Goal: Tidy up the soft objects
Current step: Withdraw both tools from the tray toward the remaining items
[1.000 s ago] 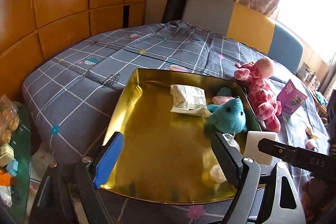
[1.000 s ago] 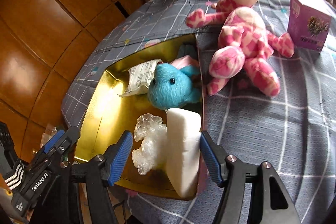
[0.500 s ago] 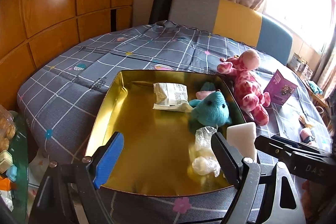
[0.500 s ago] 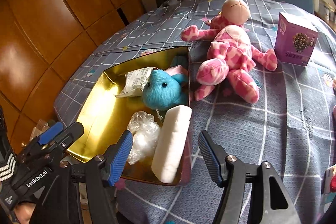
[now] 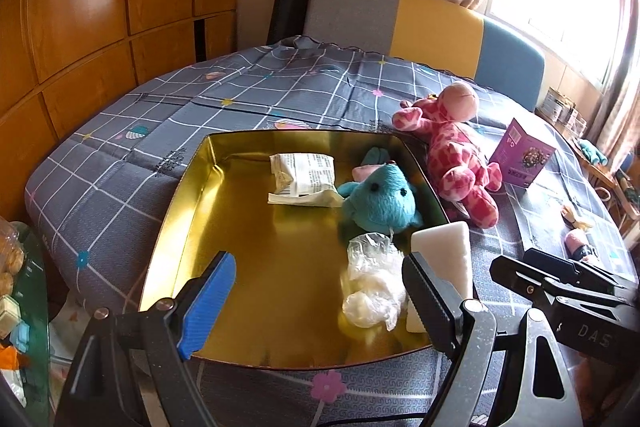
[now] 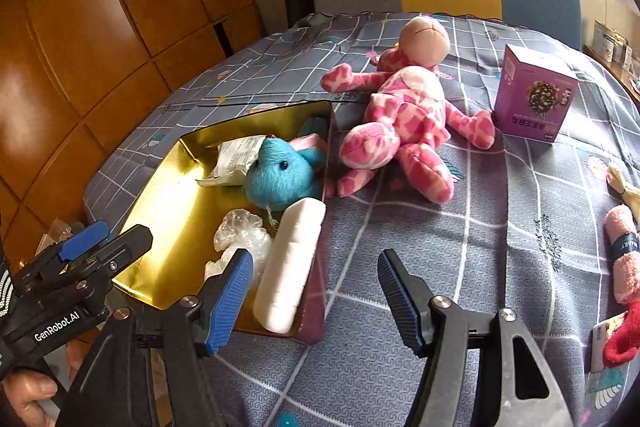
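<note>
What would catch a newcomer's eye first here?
The shiny gold tin on the grey checked bedspread, with a blue plush toy inside it. Just outside the tin's far right corner lies a pink spotted plush giraffe, with a purple box standing beyond it.

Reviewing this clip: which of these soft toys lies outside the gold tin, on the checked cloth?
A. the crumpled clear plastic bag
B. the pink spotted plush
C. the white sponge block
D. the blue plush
B. The pink spotted plush lies on the checked cloth beside the gold tin, while the other three sit inside it.
</note>
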A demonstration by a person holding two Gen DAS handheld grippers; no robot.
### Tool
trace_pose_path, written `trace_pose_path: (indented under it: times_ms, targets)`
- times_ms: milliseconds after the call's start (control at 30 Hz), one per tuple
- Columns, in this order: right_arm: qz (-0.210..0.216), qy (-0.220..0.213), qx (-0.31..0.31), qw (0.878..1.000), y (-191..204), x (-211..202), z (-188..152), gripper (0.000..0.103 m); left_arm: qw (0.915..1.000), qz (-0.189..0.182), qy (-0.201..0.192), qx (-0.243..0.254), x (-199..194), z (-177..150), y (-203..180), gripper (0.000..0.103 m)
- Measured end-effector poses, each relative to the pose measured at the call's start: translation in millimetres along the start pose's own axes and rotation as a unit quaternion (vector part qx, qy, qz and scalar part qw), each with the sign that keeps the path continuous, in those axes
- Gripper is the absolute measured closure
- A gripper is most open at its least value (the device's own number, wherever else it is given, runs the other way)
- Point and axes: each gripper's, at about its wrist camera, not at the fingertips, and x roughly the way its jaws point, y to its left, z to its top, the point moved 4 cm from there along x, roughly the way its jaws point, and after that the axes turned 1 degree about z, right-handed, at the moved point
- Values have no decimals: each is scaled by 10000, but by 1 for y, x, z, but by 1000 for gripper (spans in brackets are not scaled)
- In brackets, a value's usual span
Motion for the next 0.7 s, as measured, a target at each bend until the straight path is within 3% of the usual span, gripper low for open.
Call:
trace_pose_path:
  times_ms: [333, 700]
  targets:
    - [-310, -151, -1, 9994, -21, -15, -4, 37, 9998, -108, 19, 192, 0, 1, -16, 17]
    - [-831, -311, 584, 9943, -90, -47, -17, 37, 9971, -428, 148, 609, 5, 0, -55, 17]
